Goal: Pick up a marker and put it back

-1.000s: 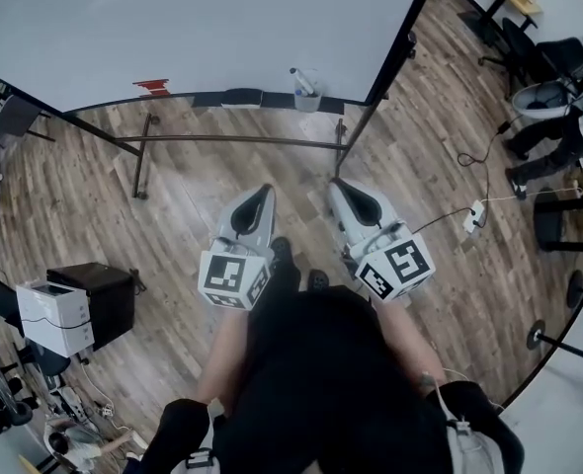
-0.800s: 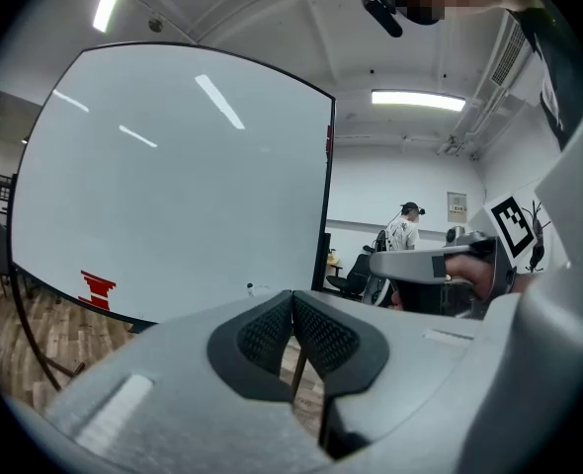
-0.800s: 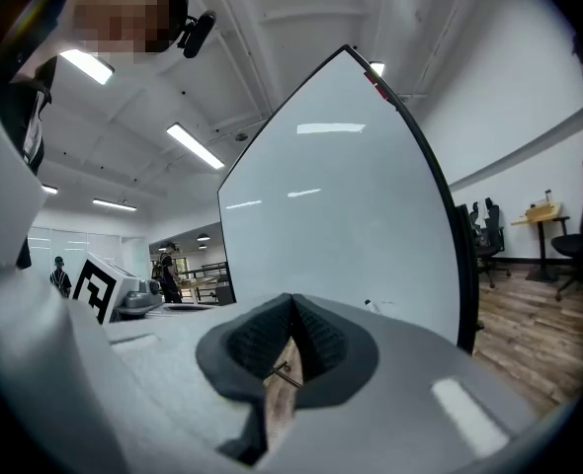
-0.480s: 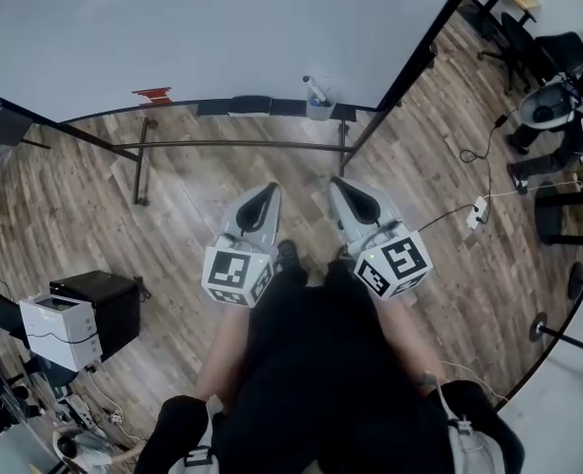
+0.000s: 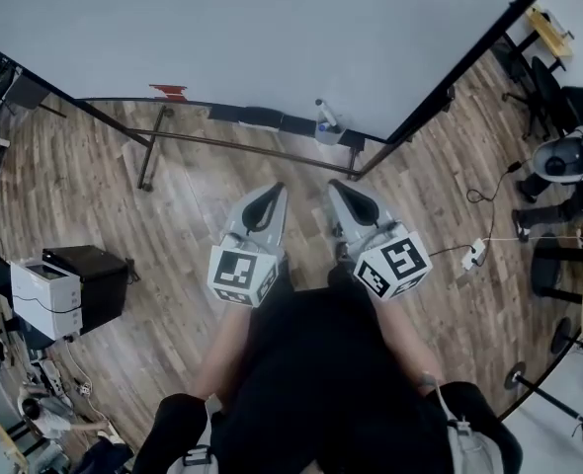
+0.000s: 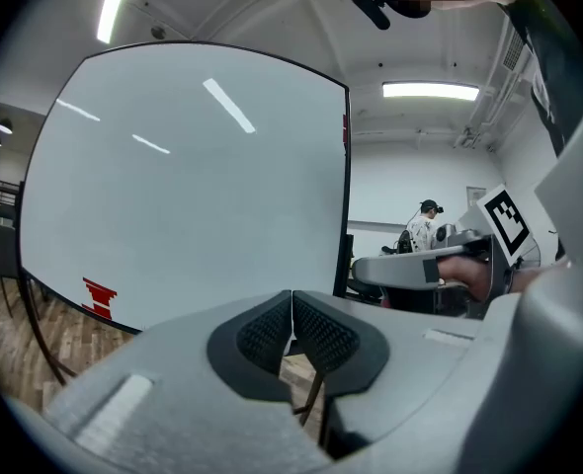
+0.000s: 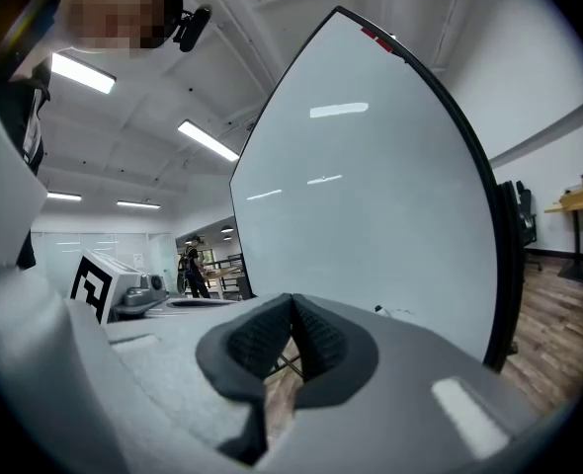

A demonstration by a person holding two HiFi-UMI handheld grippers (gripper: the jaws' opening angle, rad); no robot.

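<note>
Closed and empty, the grey left gripper (image 5: 272,192) and grey right gripper (image 5: 337,187) are held level. They aim at the clear marker cup (image 5: 329,129) at twelve o'clock, probably to reach it.

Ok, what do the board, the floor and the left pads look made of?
Board: smooth, glossy white panel in a dark frame, maybe melamine or coated steel; ceiling lights reflect in it.
Floor: wood-look planks, possibly laminate or vinyl; grain and seams show.
Pads: dark and matte, probably rubber; fine knurled texture.
</note>
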